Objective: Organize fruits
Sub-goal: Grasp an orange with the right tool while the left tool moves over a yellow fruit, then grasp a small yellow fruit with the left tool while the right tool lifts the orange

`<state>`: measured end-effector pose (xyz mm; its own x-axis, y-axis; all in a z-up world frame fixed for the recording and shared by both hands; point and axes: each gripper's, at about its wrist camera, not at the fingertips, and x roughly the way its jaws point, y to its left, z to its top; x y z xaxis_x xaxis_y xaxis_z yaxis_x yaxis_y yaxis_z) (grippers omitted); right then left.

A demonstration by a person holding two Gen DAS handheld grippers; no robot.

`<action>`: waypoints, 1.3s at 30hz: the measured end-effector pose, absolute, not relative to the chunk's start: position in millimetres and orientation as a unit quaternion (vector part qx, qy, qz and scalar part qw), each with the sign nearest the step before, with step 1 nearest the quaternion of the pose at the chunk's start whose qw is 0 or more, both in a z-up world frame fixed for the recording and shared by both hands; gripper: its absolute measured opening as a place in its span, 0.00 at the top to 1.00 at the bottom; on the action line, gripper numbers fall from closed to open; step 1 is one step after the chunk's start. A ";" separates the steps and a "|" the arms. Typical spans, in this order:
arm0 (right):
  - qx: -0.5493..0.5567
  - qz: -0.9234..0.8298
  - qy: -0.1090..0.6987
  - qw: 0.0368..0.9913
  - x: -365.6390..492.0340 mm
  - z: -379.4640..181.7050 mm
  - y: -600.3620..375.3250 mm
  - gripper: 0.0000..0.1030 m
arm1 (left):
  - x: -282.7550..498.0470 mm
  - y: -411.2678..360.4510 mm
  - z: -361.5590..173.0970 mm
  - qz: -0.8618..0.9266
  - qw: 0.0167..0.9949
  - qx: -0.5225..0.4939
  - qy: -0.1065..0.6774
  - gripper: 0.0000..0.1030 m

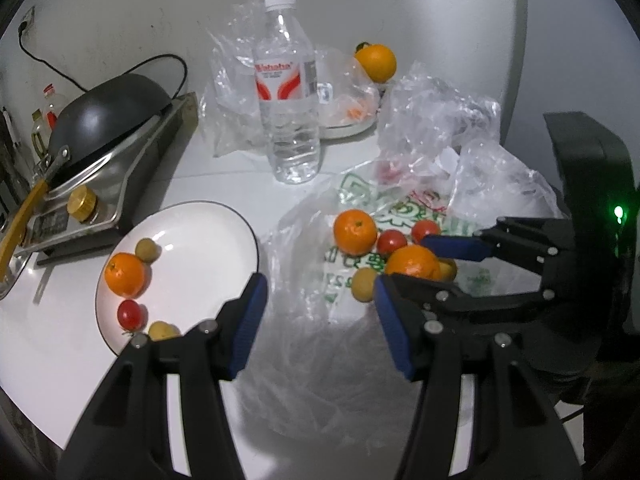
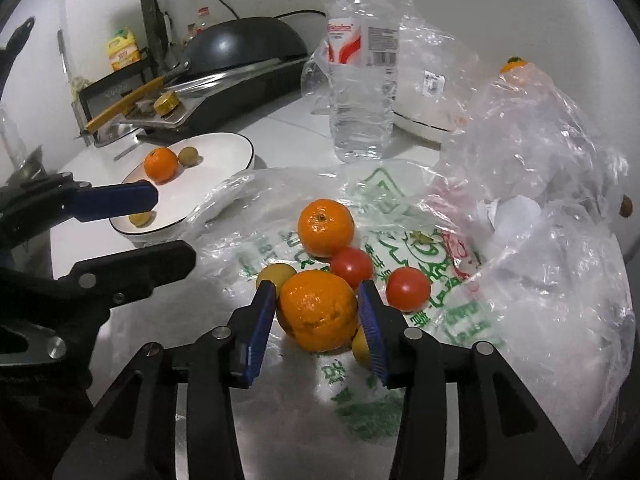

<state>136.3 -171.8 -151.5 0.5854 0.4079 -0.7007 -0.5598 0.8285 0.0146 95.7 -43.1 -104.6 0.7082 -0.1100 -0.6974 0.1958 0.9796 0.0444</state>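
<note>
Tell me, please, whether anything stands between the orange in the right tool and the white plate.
The left tool hovers over the plate's near edge, on the way from the orange. A raised fold of plastic bag lies between too.

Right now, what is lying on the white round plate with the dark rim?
On the white round plate lie one orange mandarin, one red cherry tomato and two small yellowish-green fruits. The left tool's finger covers the plate's near edge.

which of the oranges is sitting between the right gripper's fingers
The large orange citrus fruit nearest the camera, on the printed plastic bag; the other oranges lie farther off.
</note>
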 end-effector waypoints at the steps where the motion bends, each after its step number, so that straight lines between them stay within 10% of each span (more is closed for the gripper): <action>1: -0.107 0.275 0.362 0.884 135.8 -151.8 -171.6 0.56 | 96.8 -44.2 -105.3 -0.083 0.922 0.059 0.374 0.45; 25: -0.055 0.253 0.331 0.907 140.7 -122.3 -231.2 0.57 | 128.5 -84.4 -137.3 -0.110 0.904 0.110 0.397 0.46; 39: -0.047 0.243 0.336 0.909 138.6 -125.3 -240.0 0.57 | 137.8 -93.6 -155.1 -0.136 0.887 0.123 0.425 0.76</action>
<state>138.6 -240.0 -125.3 0.6569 0.4097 -0.6329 -0.4732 0.8776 0.0770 137.8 -93.6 -155.1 0.6024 -0.1357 -0.7865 0.3452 0.9328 0.1034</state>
